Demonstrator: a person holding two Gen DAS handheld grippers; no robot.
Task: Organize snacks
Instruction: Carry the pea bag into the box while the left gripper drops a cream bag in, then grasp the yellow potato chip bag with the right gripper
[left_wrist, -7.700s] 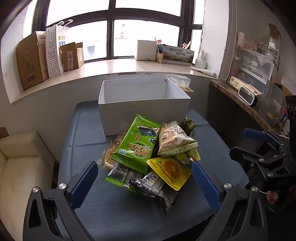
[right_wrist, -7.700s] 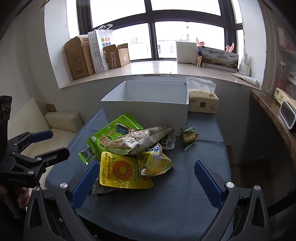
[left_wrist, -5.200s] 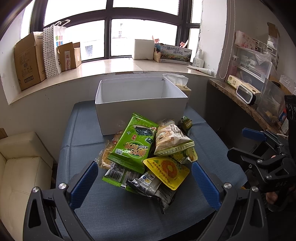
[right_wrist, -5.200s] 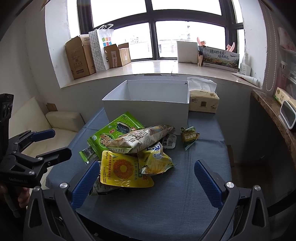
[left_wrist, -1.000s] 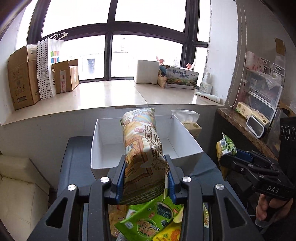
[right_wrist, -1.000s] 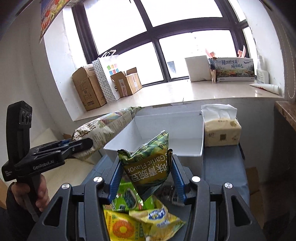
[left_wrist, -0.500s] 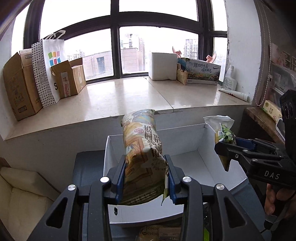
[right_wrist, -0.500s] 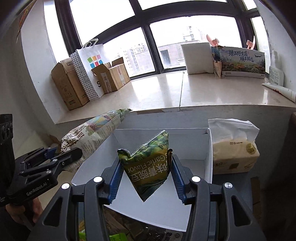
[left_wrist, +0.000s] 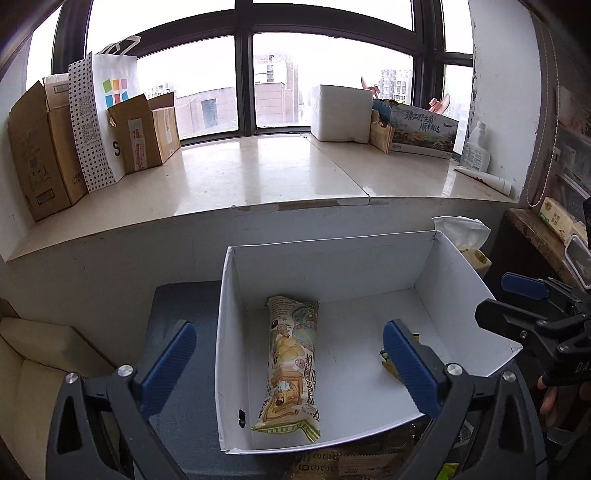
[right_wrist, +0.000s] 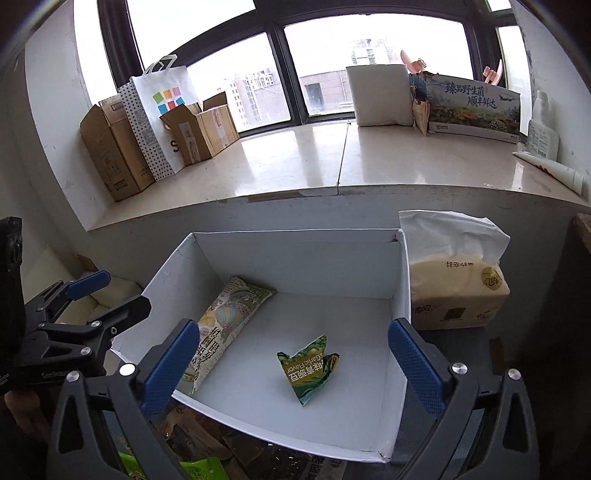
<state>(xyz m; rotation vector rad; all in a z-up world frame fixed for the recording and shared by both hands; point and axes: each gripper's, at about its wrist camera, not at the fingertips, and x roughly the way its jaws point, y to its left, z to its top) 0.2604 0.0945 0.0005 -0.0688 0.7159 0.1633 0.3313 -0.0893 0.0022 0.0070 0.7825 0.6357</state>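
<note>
Daylight pours in through the window, whose panes are blown out to near white, so the buildings outside look pale and washed. The stone sill below it carries a soft glare and faint reflections. Inside the white box the light is even, with only weak, diffuse shadows. Both views are sharp at the centre, with no motion blur. Fisheye distortion bows the window frame, and the corners fall off to black.

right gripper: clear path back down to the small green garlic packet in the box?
Probably yes. The right gripper is opening, nothing between its fingers, and the green garlic packet lies alone on the white box floor below it, box top open.
</note>
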